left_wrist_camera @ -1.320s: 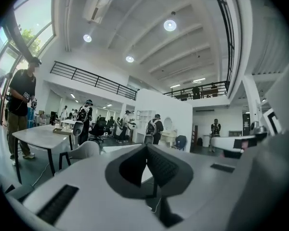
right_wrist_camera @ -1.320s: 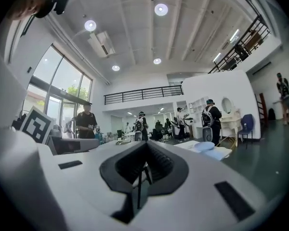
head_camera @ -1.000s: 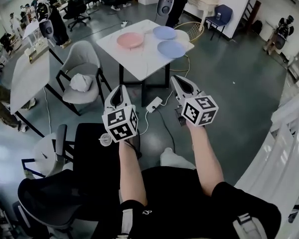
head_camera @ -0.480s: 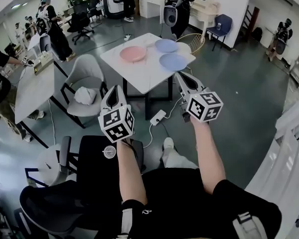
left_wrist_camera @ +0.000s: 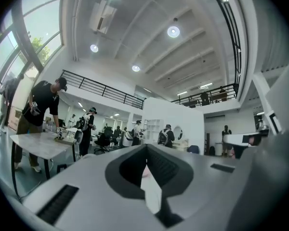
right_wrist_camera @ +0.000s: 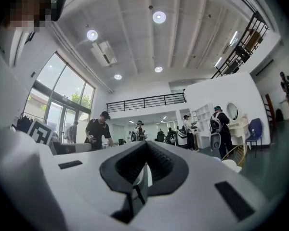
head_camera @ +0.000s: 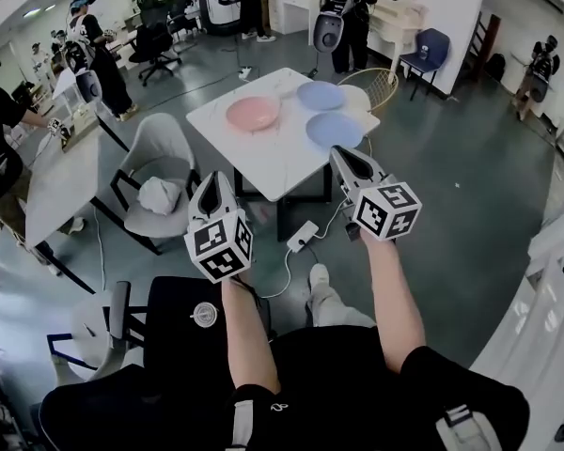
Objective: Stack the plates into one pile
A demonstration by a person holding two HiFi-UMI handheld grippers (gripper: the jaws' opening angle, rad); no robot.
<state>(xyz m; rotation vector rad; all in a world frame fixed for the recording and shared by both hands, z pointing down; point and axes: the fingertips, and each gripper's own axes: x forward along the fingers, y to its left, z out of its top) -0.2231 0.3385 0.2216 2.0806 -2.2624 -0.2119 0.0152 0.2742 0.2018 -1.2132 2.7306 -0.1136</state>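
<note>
Left gripper view: your left gripper (left_wrist_camera: 145, 163) has its jaws clenched together with nothing between them. Right gripper view: same on your right gripper (right_wrist_camera: 144, 166), jaws clamped tight and empty.

Head view: you hold both grippers out roughly level, in the air on your side of the white square table (head_camera: 263, 163). The left one sits off the table's near-left edge and the right one off its near-right edge.

On the table:
- The round pink plate (head_camera: 253, 113) lies flat toward the left side.
- The far round pale-blue plate (head_camera: 321, 95) sits by the far-right part of the top.
- The near round pale-blue plate (head_camera: 334, 130) sits by the right edge, closer to you.

All three lie apart, none stacked.

The grey shell chair (head_camera: 160, 139) stands left of the table, with a white cloth (head_camera: 160, 195) on its seat. The white power strip (head_camera: 303, 236) lies on the floor below the table's near corner.
</note>
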